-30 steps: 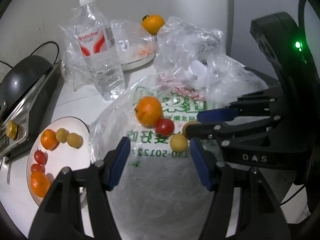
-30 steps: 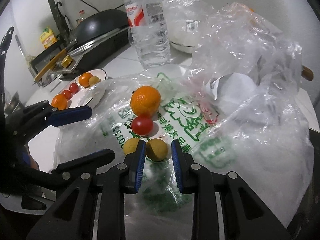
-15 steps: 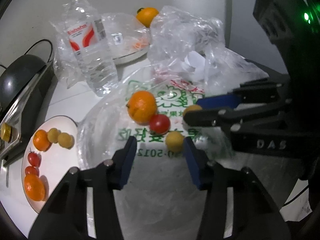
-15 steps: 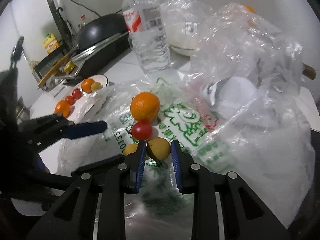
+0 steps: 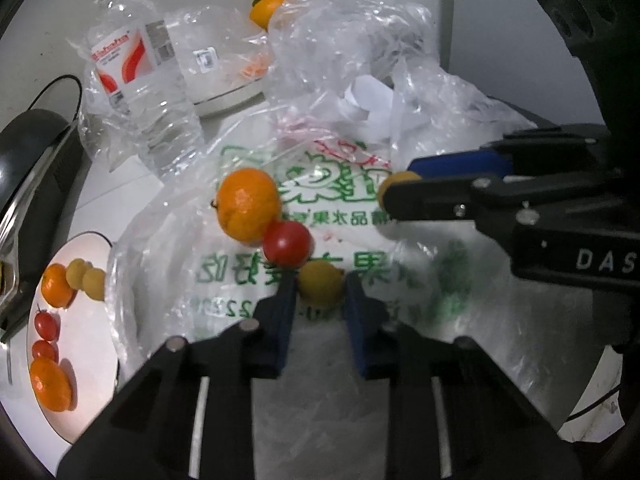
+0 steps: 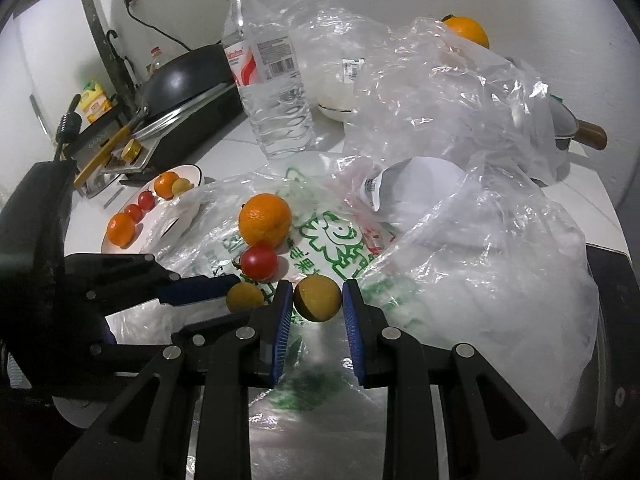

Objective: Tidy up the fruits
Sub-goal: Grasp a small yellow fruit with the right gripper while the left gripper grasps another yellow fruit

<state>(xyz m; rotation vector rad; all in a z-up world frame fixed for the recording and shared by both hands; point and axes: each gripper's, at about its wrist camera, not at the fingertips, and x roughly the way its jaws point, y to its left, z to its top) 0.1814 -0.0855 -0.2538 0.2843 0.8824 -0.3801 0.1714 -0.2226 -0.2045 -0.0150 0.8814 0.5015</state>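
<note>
1. Left gripper (image 5: 320,300) clamped on small yellow fruit (image 5: 320,289), blue pads pressed to both its sides, fruit low on printed plastic bag (image 5: 344,216).
2. Right gripper (image 6: 316,312) clenched on second yellow fruit (image 6: 318,298), fruit pinched between blue pads and seemingly lifted just off the bag; underside shaded dark.
3. Same two grasps cross-visible: right gripper's fruit peeking at its fingertip in left wrist view (image 5: 396,184); left gripper's fruit at its tip in right wrist view (image 6: 245,297).
4. Red cherry tomato (image 5: 287,243) loose on bag, touching big orange (image 5: 248,204) above it and just beside left gripper's yellow fruit.
5. White plate (image 5: 92,344) on counter (image 6: 240,140) left of bag, bag edge overlapping plate rim. On plate: two oranges (image 5: 50,384) at opposite ends, two small tomatoes (image 5: 45,326) between them, two yellow fruits (image 5: 94,283) beside far orange.
6. Clear water bottle (image 5: 136,80) upright behind bag, red-white label, white cap on.
7. Crumpled clear plastic (image 6: 440,92) heaped behind and right of bag, white paper slip (image 6: 416,176) tucked in it.
8. Another orange (image 6: 466,32) at far back, partly hidden behind crumpled plastic.
9. Black pan (image 6: 184,80) on far left side of counter, beyond plate.
</note>
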